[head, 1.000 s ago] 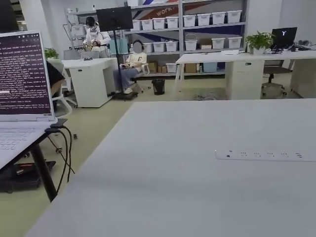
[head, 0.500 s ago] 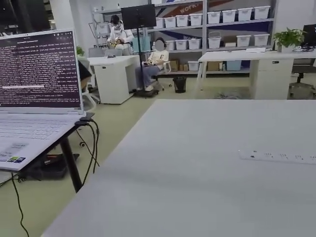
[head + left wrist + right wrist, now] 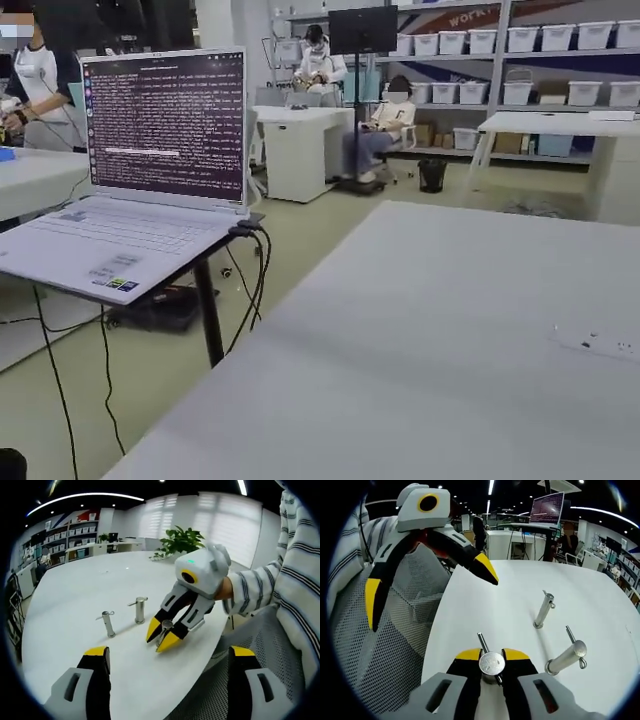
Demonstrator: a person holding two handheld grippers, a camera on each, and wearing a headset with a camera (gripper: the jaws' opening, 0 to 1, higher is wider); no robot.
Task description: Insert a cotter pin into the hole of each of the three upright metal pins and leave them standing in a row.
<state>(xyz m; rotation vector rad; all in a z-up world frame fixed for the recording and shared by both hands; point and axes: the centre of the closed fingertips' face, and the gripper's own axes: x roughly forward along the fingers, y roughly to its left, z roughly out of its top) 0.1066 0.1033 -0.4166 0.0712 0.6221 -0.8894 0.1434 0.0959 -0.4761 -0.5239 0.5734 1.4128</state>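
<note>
Head view looked across the white table (image 3: pixel 420 330) into the room. An open laptop (image 3: pixel 165 130) sat on a stand at left, screen full of text. A white power strip (image 3: pixel 597 343) lay on the table at far right, and people sat by shelves of bins far back. The work itself came from the gripper views. In the left gripper view the right gripper (image 3: pixel 161 638) came in from the right, held by an arm in a striped sleeve (image 3: pixel 260 587). Its yellow-tipped jaws were pinched on the held pin (image 3: pixel 165 626), which stood on the table close to the near edge. Left of it the middle pin (image 3: pixel 140 609) and the end pin (image 3: pixel 106 623) stood upright and apart, so the three made a rough row. The end pin carried a cotter pin (image 3: pixel 113 613) through its top, and the middle pin looked the same. A potted plant (image 3: pixel 180 539) sat at the far side. That view's own jaws stood wide apart at the bottom, holding nothing. The right gripper view gave the clamp from above: the round top of the held pin sat between the closed jaws, and another cotter pin (image 3: pixel 482 642) poked out of it on the far side. How far through it sat, couldn't tell. The left gripper (image 3: pixel 431 594) hovered at upper left over a mesh chair (image 3: pixel 395 645), jaws spread, empty.
</note>
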